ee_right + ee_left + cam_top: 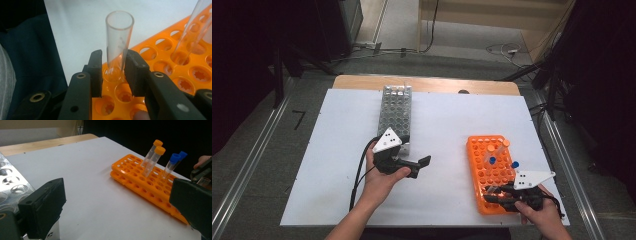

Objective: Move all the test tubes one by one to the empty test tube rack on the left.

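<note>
An orange tube rack (pixel 475 165) (pixel 140 178) (pixel 163 63) stands at the table's right front. At its near end an uncapped clear tube (pixel 119 32) (pixel 204 181) stands in a hole, and my right gripper (pixel 490 192) (pixel 113 72) is shut on its lower part, one pad on each side. Farther back the rack holds two orange-capped tubes (pixel 156 155) (pixel 498 148) and two blue-capped tubes (pixel 173 163) (pixel 493 161), all leaning. My left gripper (pixel 418 166) (pixel 117 215) is open and holds nothing, pointing across the table toward the orange rack.
A silver metal rack (pixel 394 112) (pixel 10 185) lies lengthwise at the table's middle left, just behind my left hand. The white table top (pixel 447 125) has a wooden strip along its far edge. Dark stands and cables surround the table.
</note>
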